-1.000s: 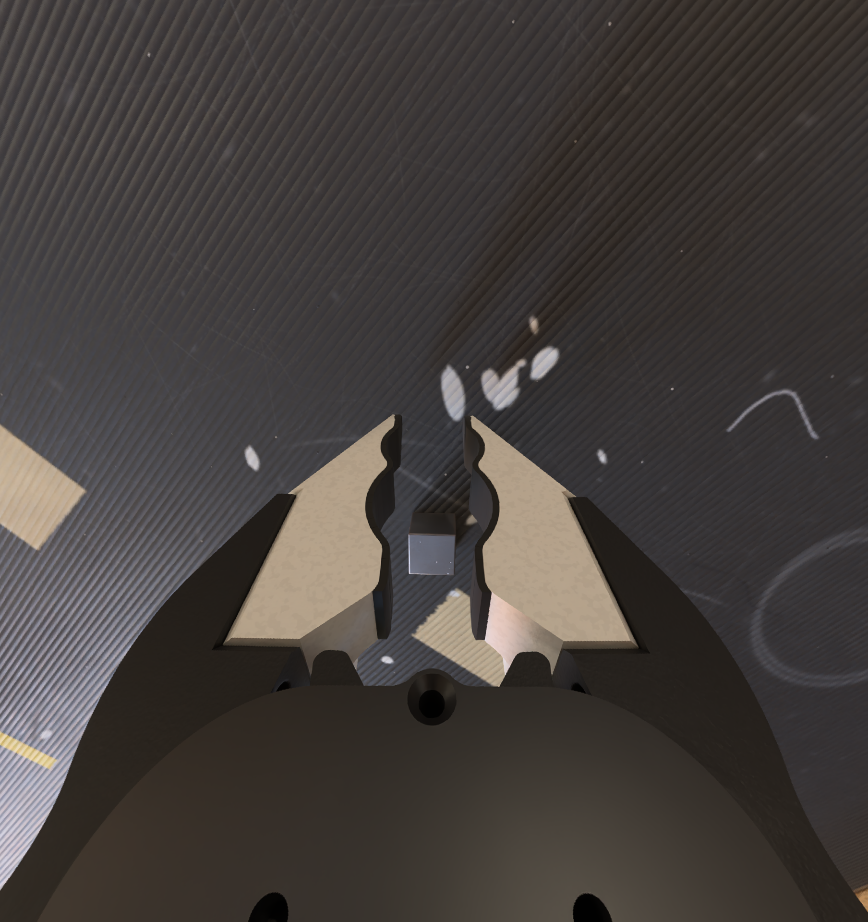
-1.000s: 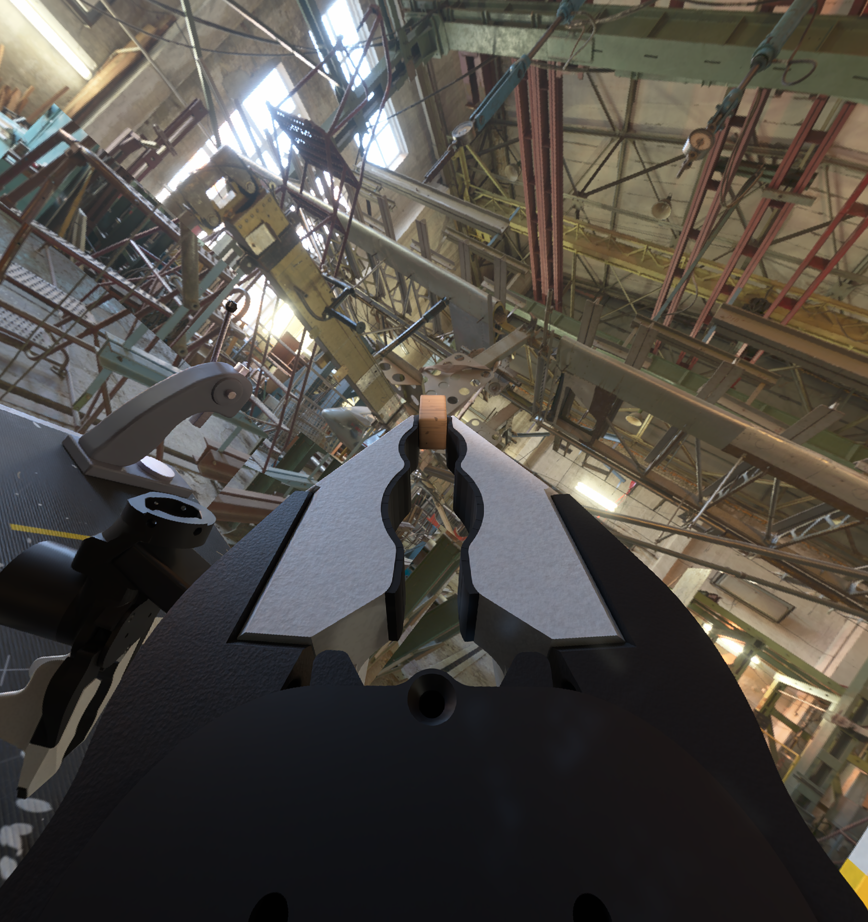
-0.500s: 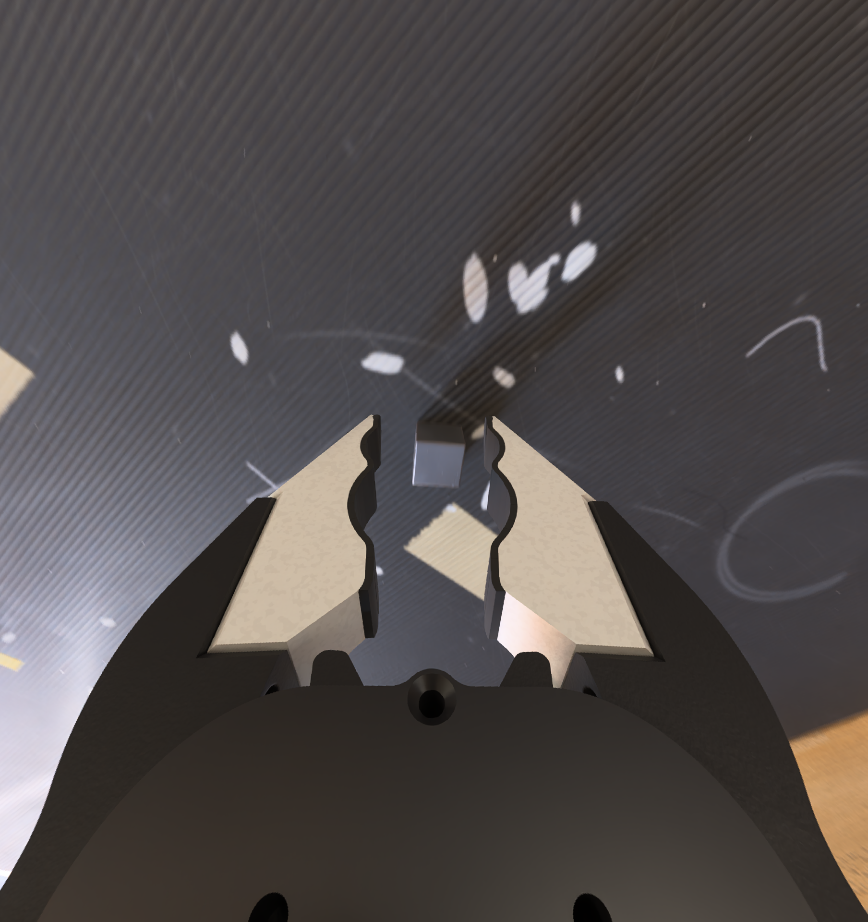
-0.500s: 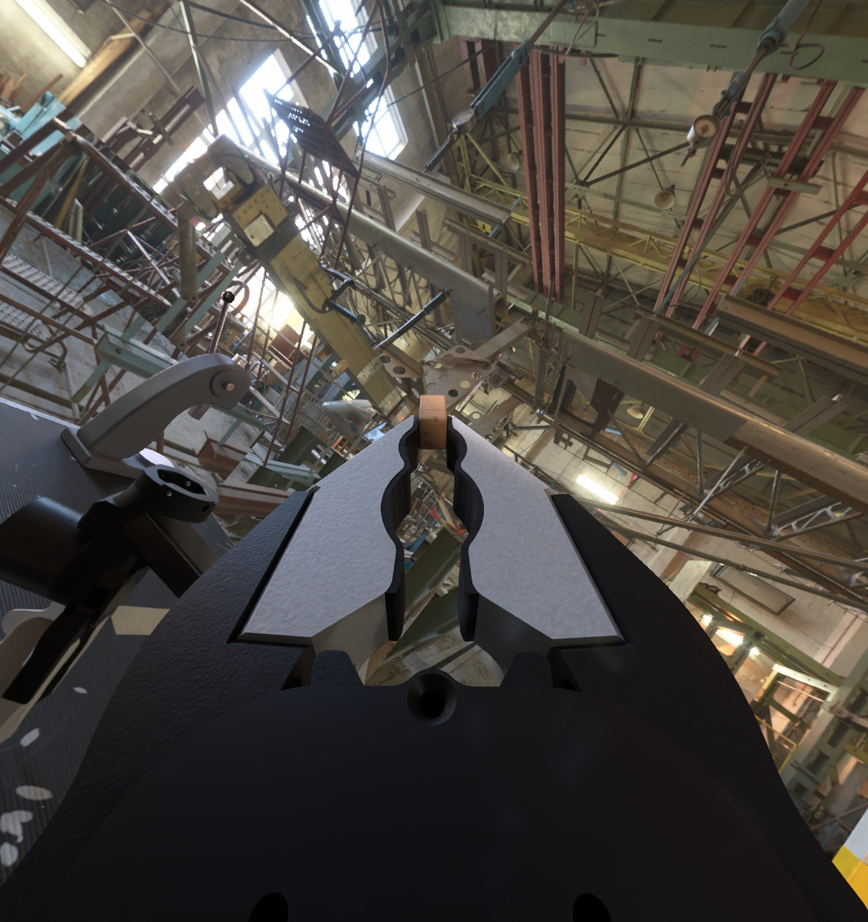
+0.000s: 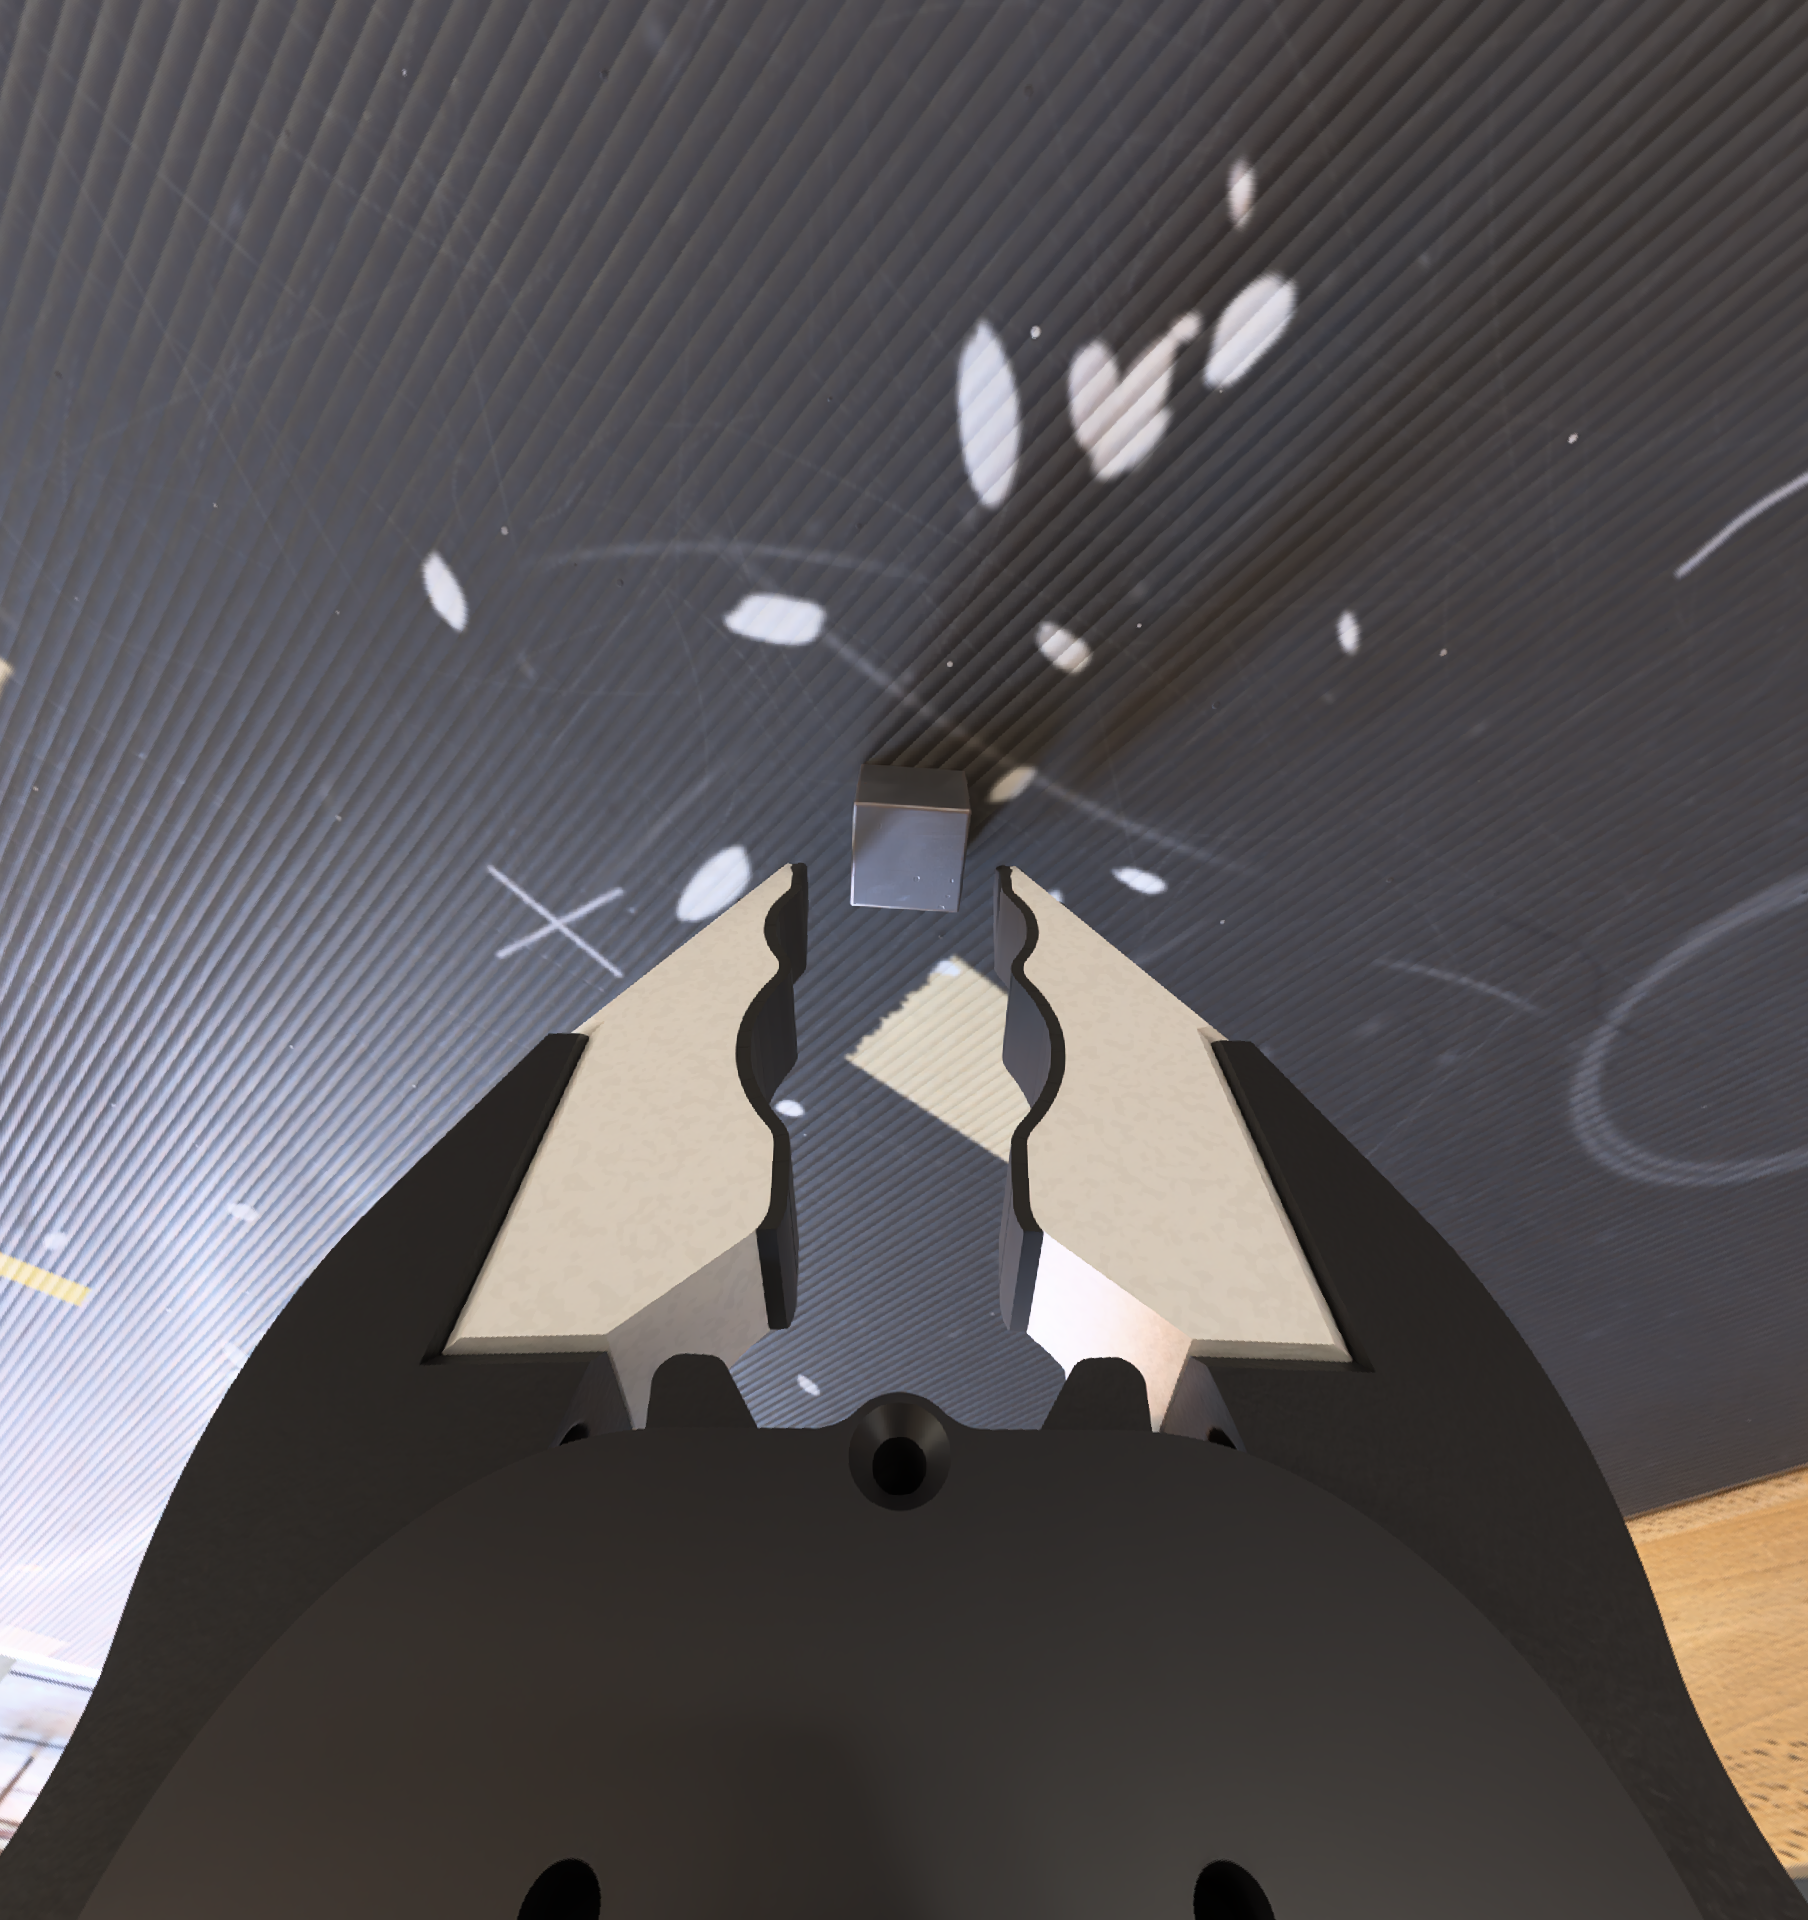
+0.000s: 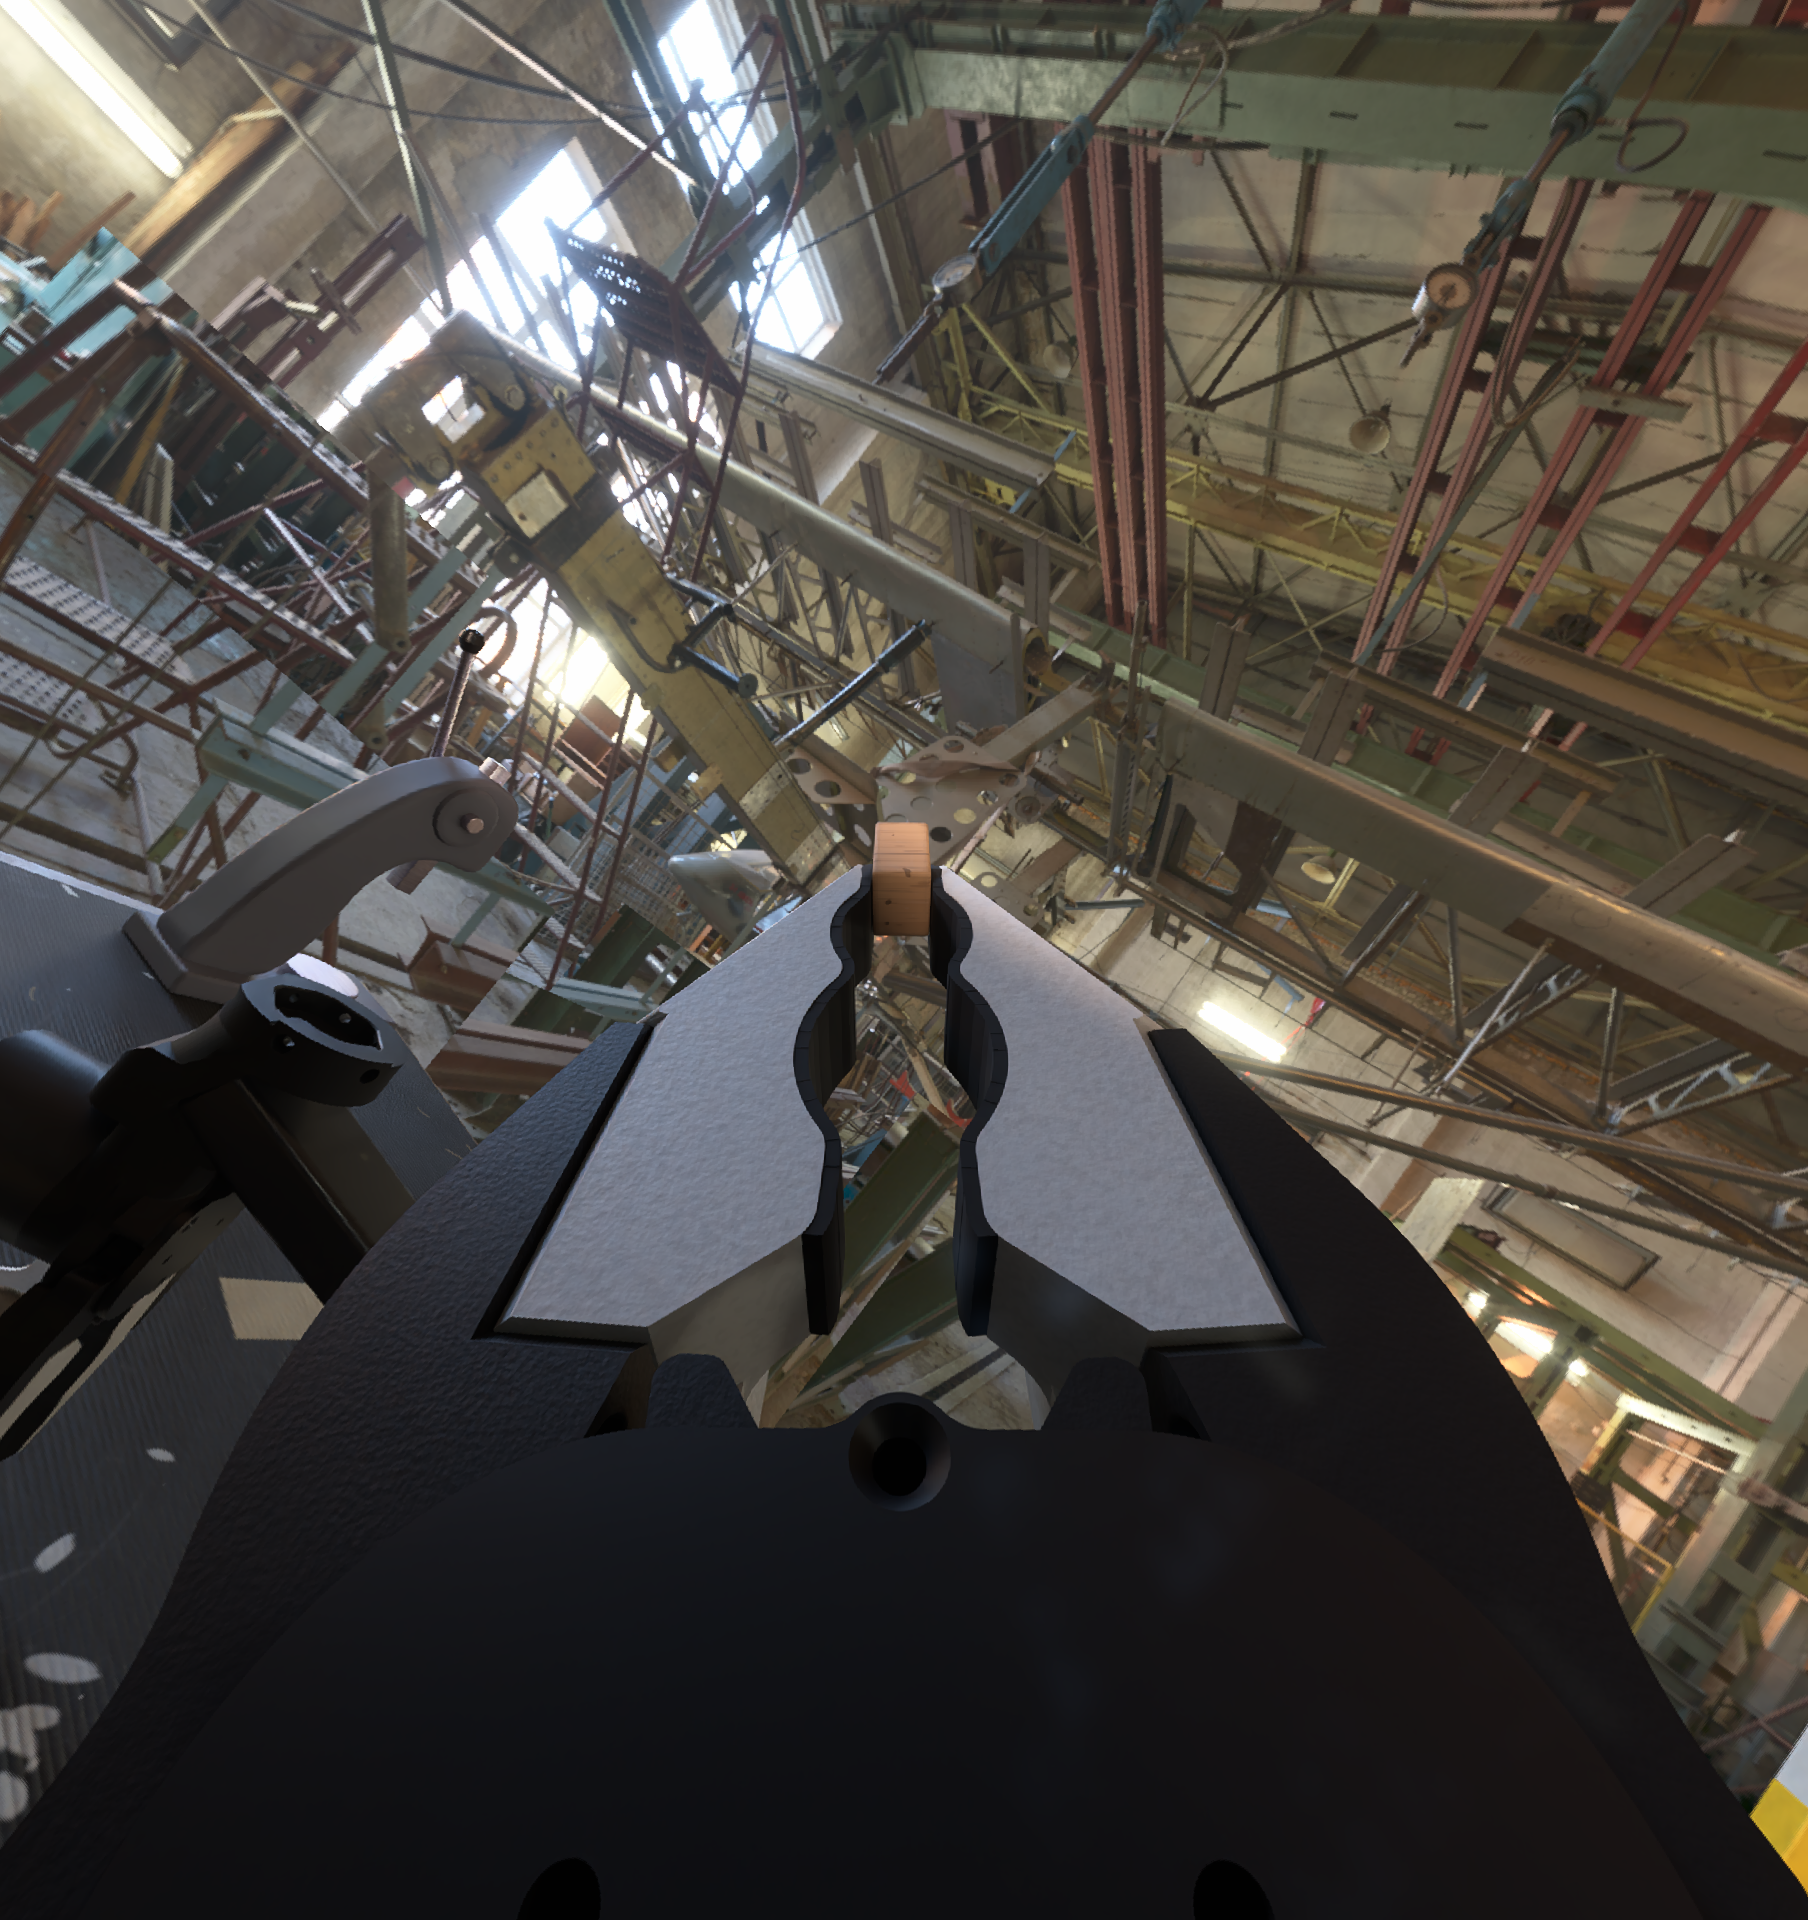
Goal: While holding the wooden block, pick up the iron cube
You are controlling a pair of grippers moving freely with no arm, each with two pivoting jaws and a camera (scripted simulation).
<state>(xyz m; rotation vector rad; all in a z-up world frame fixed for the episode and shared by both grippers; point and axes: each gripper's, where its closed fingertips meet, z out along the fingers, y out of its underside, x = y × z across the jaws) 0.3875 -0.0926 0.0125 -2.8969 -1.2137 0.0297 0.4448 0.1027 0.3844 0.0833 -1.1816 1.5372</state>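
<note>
On the left, the left gripper (image 5: pixel 898 883) is seen from its own camera with its two fingers spread apart and nothing between them. The iron cube (image 5: pixel 906 852) is set on the dark ribbed mat (image 5: pixel 360 416), just beyond the fingertips and roughly centred on the gap (slightly far of it, so no contact is shown). The gap is judged wide enough for the cube, which suggests the fingers are held apart so that they can be passed to either side of it. A tan patch (image 5: pixel 941 1049) is seen on the mat between the fingers, nearer than the cube, and white flecks and chalk-like marks are scattered across the mat; a strip of wooden surface (image 5: pixel 1752 1621) shows at the near right.

On the right, the right gripper (image 6: pixel 902 878) is closed on the wooden block (image 6: pixel 901 879), which is pinched at the very fingertips and raised well clear of the mat, against the hall roof. It is presumably kept high so that the block is out of the other gripper's way. The left gripper's dark body is visible low at the left of this view.

The grasp of the cube is judged not yet made.
</note>
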